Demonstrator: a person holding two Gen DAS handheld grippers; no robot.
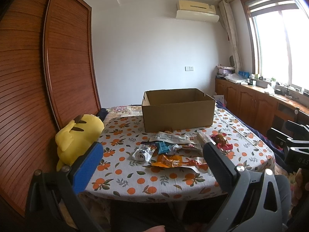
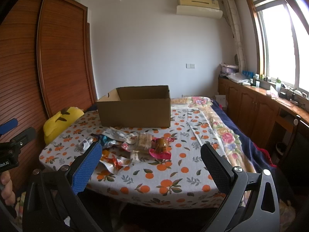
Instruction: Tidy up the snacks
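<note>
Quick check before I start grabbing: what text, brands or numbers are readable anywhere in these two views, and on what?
"DAS": partial lettering on the right gripper's black body at the left wrist view's right edge; rest cut off.
"...bot.AI": partial lettering on the left gripper's black body at the right wrist view's left edge; start cut off.
Snack packets: printing there, too small and blurred to read.
Cardboard box: no print visible.
Air conditioner: no legible label.

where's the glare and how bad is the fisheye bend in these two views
Left wrist view: the window is blown out white, and the wardrobe bows strongly. Right wrist view: the window is overexposed too, the wardrobe curves, and the corners go dark. In both, the cardboard box and snack pile sit in soft, even daylight, reasonably sharp.
</note>
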